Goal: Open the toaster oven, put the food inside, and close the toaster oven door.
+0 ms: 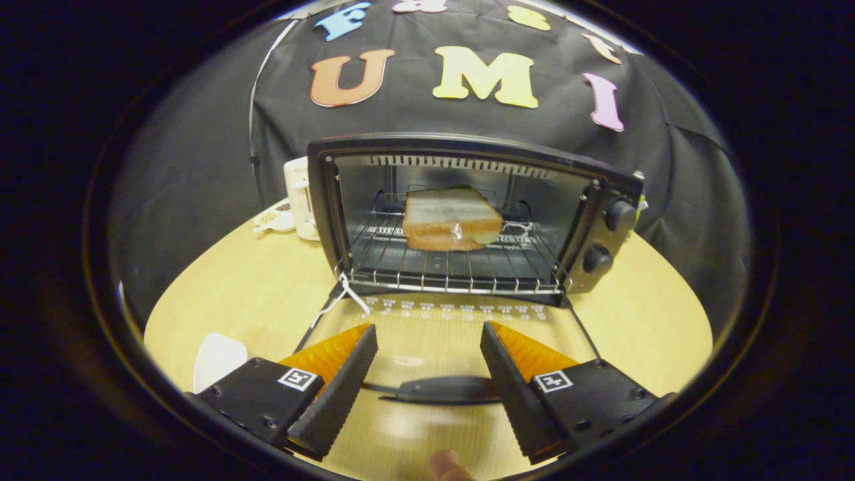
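Note:
The black toaster oven (467,150) stands on the wooden table beyond my fingers, its glass door (441,334) swung fully down and lying flat toward me. A sandwich of sliced bread (451,218) rests on the wire rack (454,270) inside the oven. My gripper (427,331) is open, its two fingers spread wide above the lowered door. The door's black handle (441,389) shows between and below the fingers, with nothing pressed between them.
A white appliance (298,197) and a small dish of food (274,217) stand left of the oven. A white plate (217,357) lies on the table (234,294) by my left finger. Two knobs (620,215) sit on the oven's right panel. A fingertip (446,464) shows below.

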